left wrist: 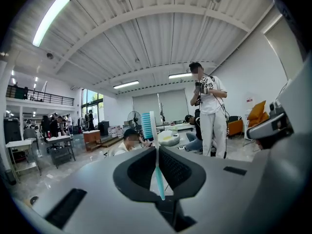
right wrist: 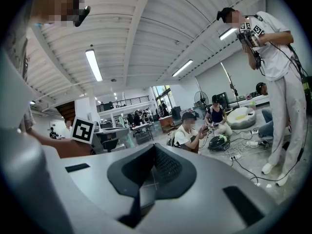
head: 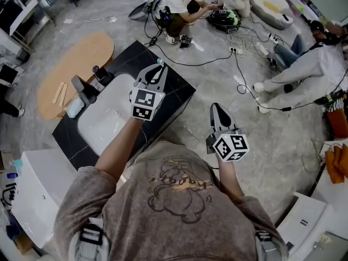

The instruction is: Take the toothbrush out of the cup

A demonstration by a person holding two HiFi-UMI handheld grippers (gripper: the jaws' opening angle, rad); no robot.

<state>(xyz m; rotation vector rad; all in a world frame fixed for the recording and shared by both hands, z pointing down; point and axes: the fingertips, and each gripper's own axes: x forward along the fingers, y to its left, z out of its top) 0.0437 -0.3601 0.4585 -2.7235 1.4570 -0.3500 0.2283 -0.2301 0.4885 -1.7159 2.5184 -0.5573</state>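
Note:
My left gripper [head: 157, 71] is held up above the black counter, shut on a toothbrush [head: 160, 62]. In the left gripper view the toothbrush [left wrist: 157, 165] stands upright, pinched between the closed jaws of the left gripper [left wrist: 157, 149]. Its blue-and-white bristle head sticks up above the fingertips and its teal handle runs down between them. A small dark object [head: 98, 73] stands at the sink's far edge; I cannot tell whether it is the cup. My right gripper [head: 217, 114] hangs level over the floor to the right. The right gripper [right wrist: 154, 147] is shut with nothing between its jaws.
A white sink [head: 95, 125] sits in a black counter [head: 176, 89] below my left arm, with a few small items at its far left corner. An oval wooden board [head: 76, 64] lies on the floor at left. People [head: 179, 7] and cables [head: 244, 42] occupy the floor ahead.

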